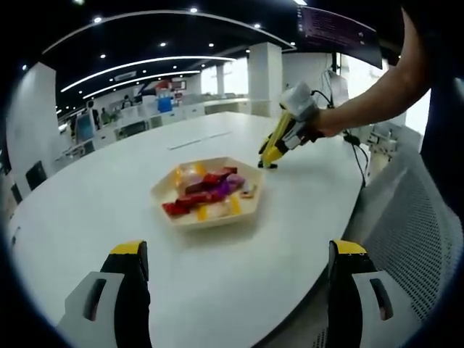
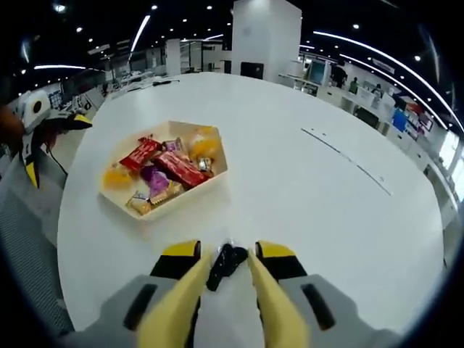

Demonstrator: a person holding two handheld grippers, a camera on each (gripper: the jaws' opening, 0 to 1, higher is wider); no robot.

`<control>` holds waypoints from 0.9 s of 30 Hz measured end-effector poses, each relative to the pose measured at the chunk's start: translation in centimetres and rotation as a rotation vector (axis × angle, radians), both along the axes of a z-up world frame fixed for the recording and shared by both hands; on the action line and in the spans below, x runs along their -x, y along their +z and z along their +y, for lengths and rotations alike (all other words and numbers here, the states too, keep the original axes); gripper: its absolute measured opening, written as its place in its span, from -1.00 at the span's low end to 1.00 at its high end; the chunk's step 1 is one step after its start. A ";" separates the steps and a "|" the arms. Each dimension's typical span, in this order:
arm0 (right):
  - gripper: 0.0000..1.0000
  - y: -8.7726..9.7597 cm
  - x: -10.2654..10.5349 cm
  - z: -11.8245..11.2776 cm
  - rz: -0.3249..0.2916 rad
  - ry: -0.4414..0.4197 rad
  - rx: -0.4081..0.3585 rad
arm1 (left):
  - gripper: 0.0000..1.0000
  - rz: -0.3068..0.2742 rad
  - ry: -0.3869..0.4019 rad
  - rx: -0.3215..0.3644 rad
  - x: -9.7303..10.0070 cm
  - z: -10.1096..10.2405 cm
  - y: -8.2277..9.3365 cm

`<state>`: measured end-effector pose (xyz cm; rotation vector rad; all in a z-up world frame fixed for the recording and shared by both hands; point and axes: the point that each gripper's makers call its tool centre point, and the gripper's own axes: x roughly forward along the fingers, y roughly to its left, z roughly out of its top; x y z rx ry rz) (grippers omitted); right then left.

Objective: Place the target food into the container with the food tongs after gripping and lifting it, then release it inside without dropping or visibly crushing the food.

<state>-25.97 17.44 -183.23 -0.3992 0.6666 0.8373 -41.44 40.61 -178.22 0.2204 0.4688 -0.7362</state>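
- The left gripper (image 1: 235,272) hung above the near edge of the white table (image 1: 109,210), its two yellow-tipped jaws spread wide with nothing between them and touching nothing.
- Ahead of those jaws sat the hexagonal tray (image 1: 206,190), heaped with wrapped snacks (image 1: 204,190) in red, yellow and purple.
- In the left gripper view, the right gripper (image 1: 279,141) stood tilted beyond the tray, its tip down at the tabletop, held in a person's hand (image 1: 319,127).
- In the right gripper view, the right gripper (image 2: 226,262) had its jaws part-way open, the long yellow tongs (image 2: 272,312) running out along them.
- A small dark object (image 2: 223,262) lay between the jaw tips; whether the jaws pressed it or only flanked it could not be told.
- The tray (image 2: 165,168) lay just beyond the jaws, apart from them, with the snacks (image 2: 163,170) still inside it.
- The left gripper (image 2: 43,123) showed at the table's far left edge.
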 end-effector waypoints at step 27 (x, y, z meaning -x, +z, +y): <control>-0.59 -0.1 1.1 0.0 0.156 0.045 0.037 | 0.98 -0.002 0.003 0.002 -0.1 0.1 0.0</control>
